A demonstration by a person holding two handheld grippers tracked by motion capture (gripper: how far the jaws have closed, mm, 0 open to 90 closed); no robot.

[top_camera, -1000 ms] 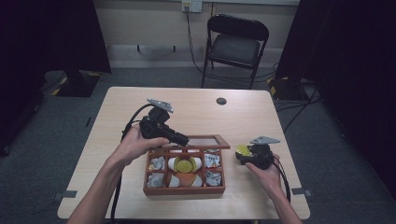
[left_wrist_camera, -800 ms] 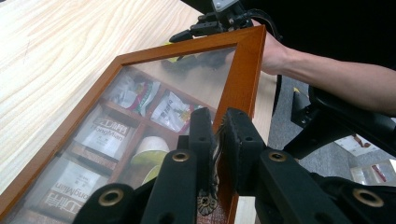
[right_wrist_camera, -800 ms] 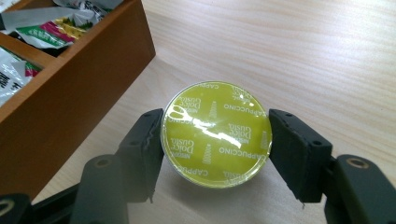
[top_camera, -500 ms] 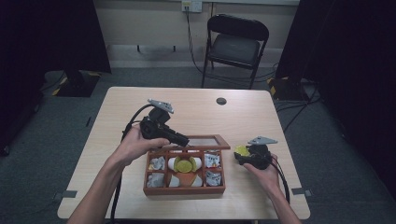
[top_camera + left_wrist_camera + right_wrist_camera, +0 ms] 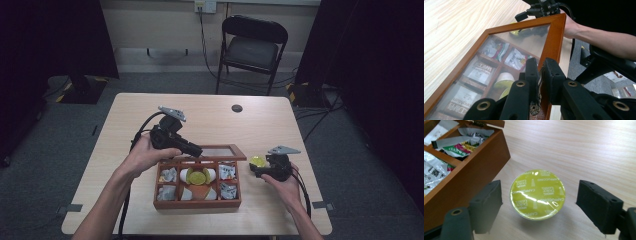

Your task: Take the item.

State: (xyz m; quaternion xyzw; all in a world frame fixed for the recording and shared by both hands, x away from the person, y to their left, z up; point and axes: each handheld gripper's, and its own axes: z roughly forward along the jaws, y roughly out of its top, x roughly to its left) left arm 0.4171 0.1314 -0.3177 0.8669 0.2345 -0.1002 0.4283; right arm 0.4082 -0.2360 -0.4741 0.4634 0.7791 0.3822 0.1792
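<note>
A brown wooden box [image 5: 197, 202] with several compartments of sachets and capsules stands at the table's front middle. Its glass lid [image 5: 220, 152] is held raised, with my left gripper [image 5: 198, 151] shut on the lid's wooden frame [image 5: 551, 42]; the jaws [image 5: 542, 67] pinch that frame edge. Right of the box, a capsule with a yellow-green foil top [image 5: 537, 193] stands on the table. My right gripper [image 5: 540, 192] straddles it; its jaws have just been opening and the pads stand clear of the capsule [image 5: 258, 161] on both sides.
The box's right wall [image 5: 466, 177] is close beside the capsule. A small black round object [image 5: 237, 108] lies at the table's far side. A black folding chair [image 5: 252, 47] stands behind the table. Bare tabletop [image 5: 125, 125] stretches left and behind the box.
The right gripper's jaws have spread apart around the capsule, which stays on the table. Both hands and the raised lid have kept their places.
</note>
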